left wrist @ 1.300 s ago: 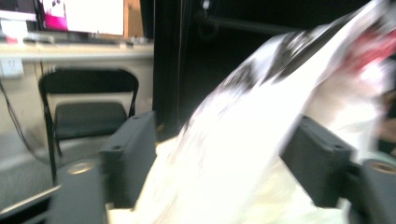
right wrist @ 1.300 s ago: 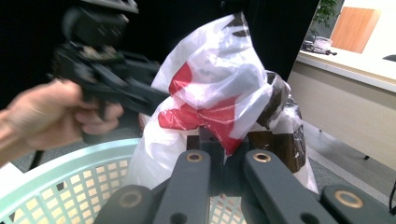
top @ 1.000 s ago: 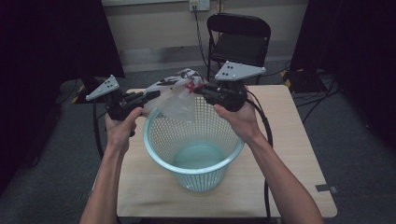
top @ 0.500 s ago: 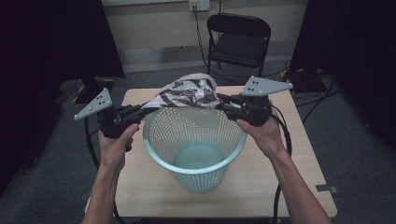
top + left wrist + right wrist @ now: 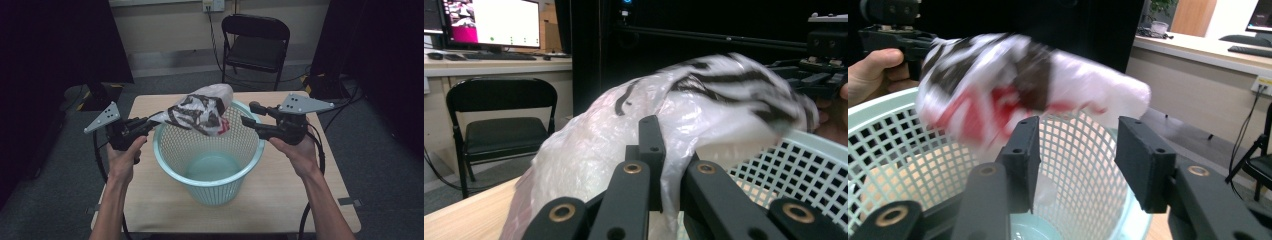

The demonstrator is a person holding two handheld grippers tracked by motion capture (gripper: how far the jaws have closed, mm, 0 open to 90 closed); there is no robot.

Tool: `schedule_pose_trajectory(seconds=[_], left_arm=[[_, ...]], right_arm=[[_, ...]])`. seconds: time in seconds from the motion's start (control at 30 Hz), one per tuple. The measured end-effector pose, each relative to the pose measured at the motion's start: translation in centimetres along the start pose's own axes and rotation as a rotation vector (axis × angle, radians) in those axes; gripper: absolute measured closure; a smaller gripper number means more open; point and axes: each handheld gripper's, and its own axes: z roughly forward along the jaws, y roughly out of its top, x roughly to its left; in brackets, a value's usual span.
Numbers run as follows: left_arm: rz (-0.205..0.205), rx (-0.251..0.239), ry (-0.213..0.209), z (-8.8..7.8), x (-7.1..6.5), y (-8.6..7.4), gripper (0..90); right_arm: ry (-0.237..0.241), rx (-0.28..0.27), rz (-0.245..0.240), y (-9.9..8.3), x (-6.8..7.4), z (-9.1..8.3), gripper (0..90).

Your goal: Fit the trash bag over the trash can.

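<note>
Plastic bag, white with black and red marks, hangs in the air over the far-left part of the basket's open top. Going from big to small, the wooden table comes first, and a black folding chair stands on the floor behind it. On the table sits a light green mesh basket, standing upright with nothing inside it. The bag is puffed up and stretches from the left rim toward the middle of the basket. The left gripper sits just beside the basket's left rim, and its jaws are clamped tight on one end of the bag, as the left gripper view shows. The right gripper is at the basket's right rim, just beside the bag. Its jaws have just been opening, and in the right gripper view they stand apart with nothing pinched between them; the bag floats loose just past them.
</note>
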Motion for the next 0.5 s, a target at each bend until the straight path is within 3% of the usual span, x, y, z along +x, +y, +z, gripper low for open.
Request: schedule_pose_trajectory(seconds=[0.1, 0.17, 0.27, 0.37, 0.5], left_arm=[[0.003, 0.005, -0.020, 0.3, 0.2, -0.2, 90.0], [0.007, 0.013, -0.038, 0.8, 0.2, -0.1, 90.0], [0.019, 0.026, -0.041, 1.6, 0.2, 0.3, 90.0], [0.023, 0.019, -0.042, 2.1, 0.6, 0.8, 89.8], [0.029, 0.023, -0.056, 2.3, 0.7, 0.9, 89.0]], right_arm=[[-0.009, 0.000, 0.016, 0.1, -0.8, 0.7, 42.8], [-0.035, 0.022, 0.035, 0.8, -1.8, 2.5, 23.0], [-0.025, 0.041, 0.042, 1.1, -2.8, 3.8, 22.9], [0.017, 0.073, 0.063, 1.7, -4.5, 6.0, 22.5], [0.032, 0.098, 0.069, 1.6, -4.8, 7.0, 24.2]])
